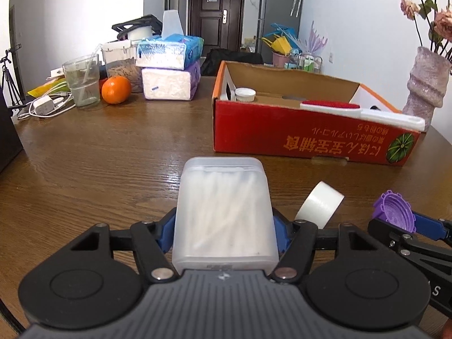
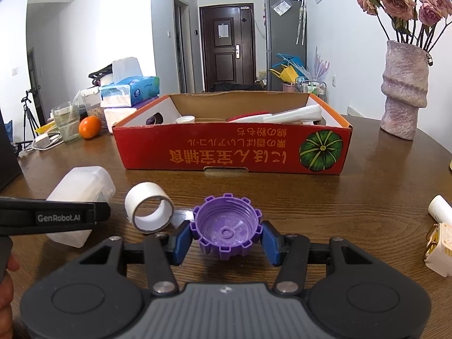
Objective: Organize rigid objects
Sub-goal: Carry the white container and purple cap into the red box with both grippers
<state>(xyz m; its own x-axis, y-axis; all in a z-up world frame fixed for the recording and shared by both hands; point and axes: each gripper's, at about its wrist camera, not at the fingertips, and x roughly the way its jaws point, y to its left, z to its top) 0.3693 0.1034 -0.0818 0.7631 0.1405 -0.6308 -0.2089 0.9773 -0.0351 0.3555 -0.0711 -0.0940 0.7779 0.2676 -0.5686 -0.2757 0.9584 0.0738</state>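
Swab box [image 1: 223, 212], frosted and full of white sticks, clamped between the blue pads [image 1: 165, 233] of the left tongs [image 1: 223, 234], long side running away from the camera. Whether its bottom rests on the table [image 1: 113, 155] or hangs just above is hard to tell from here. Just right of it, a tape roll [image 1: 320, 204] standing on edge on the wood. Further right, purple cap [image 2: 226, 230], open side up, pinched at its toothed rim by the right tongs [image 2: 226, 240], both pads tight against it. Beyond all three, a red carton [image 2: 231, 152] with orange script and a green pumpkin printed on its near wall, open at the top. Inside: a white cap [image 1: 245, 93] at the left end, and a lint brush [image 1: 361, 111] with a red face lying across toward the right corner. Left rear of table: orange [image 1: 116, 89], glass [image 1: 82, 83] with a straw, stacked tissue packs [image 1: 169, 65], charger [image 1: 43, 106] with cable. Right rear: rough pink vase [image 2: 404, 90] holding dried roses. At the right edge of the right view, a small white tube [image 2: 439, 207] and a cream box [image 2: 440, 250].
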